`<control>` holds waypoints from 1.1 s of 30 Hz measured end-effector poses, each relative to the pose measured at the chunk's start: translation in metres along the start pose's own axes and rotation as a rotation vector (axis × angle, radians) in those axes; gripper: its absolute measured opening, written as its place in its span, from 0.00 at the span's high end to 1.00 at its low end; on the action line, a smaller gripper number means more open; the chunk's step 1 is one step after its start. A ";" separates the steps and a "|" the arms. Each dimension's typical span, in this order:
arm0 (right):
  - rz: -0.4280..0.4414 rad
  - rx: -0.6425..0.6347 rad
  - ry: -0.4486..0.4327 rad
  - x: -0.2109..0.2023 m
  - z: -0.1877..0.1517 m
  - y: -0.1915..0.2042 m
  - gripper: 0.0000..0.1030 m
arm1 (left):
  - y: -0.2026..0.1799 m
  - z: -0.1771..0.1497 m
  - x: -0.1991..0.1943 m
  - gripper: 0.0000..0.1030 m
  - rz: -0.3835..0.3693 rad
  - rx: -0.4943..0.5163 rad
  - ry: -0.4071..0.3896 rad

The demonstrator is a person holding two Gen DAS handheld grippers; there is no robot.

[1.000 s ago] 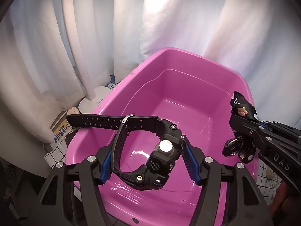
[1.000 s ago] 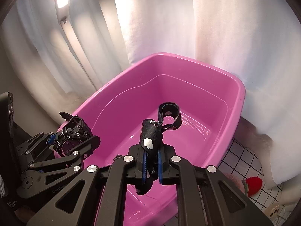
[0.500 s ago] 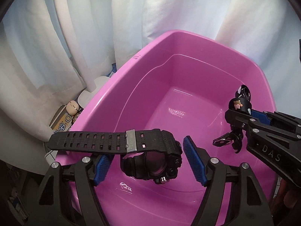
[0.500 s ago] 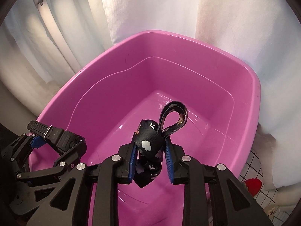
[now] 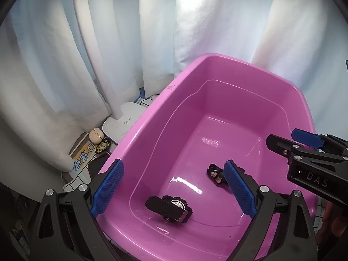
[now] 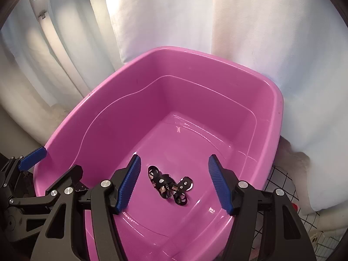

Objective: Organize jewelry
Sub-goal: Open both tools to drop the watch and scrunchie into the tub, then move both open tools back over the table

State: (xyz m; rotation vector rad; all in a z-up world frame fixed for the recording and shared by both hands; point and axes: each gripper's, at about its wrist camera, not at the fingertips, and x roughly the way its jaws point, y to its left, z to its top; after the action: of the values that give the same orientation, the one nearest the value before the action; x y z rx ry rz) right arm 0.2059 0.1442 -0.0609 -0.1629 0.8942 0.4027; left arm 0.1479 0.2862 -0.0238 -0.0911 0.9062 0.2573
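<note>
Jewelry now lies on the floor of the pink tub [image 5: 217,69]: the black watch [image 5: 169,206] below the left gripper [image 5: 173,192], the patterned strap [image 6: 168,184] below the right gripper [image 6: 174,182]. Both sets of jaws have just been opening and stand apart, empty. Finishing well probably means lifting each gripper straight up, clear of the rim, before reaching for more pieces.

Probably home, white curtains [image 5: 54,69], desk lamp [image 5: 121,121]
</note>
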 end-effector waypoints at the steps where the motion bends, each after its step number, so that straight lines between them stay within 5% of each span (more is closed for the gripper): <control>1: 0.000 0.001 -0.004 0.000 0.000 0.001 0.40 | 0.001 -0.001 -0.002 0.11 0.001 -0.001 -0.003; 18: 0.024 0.104 -0.174 -0.082 -0.047 -0.031 0.40 | -0.019 -0.040 -0.074 0.11 -0.069 0.026 -0.120; 25: -0.026 0.228 -0.219 -0.141 -0.118 -0.088 0.40 | -0.061 -0.063 -0.116 0.08 -0.164 0.084 -0.186; 33: -0.242 0.412 -0.167 -0.202 -0.238 -0.180 0.40 | -0.136 -0.101 -0.137 0.06 -0.307 0.186 -0.163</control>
State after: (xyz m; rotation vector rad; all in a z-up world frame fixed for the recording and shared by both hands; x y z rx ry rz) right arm -0.0051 -0.1475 -0.0552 0.1394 0.7645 0.0021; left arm 0.0251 0.1110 0.0174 -0.0354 0.7385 -0.1048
